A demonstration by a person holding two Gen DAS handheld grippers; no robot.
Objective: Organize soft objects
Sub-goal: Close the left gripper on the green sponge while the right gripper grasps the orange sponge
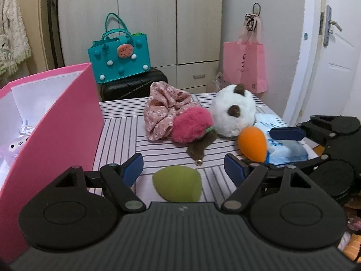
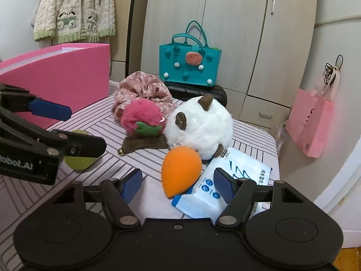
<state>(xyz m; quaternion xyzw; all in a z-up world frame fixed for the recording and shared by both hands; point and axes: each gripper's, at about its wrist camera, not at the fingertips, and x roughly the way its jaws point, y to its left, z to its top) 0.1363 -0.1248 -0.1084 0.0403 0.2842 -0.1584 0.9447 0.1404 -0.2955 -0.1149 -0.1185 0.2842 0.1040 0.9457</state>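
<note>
The green teardrop makeup sponge (image 1: 177, 184) lies nearest, between the spread, empty fingers of the left gripper (image 1: 183, 166). Only the left view looks inside the pink cardboard box (image 1: 56, 122). Rightward, the right gripper (image 2: 178, 181), also open, flanks the orange teardrop sponge (image 2: 180, 170), which rests against a blue-white tissue pack (image 2: 234, 180).

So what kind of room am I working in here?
Probably a bedroom at home: a tall wardrobe behind the striped table, a knit cardigan hanging up, and a door alongside.
</note>
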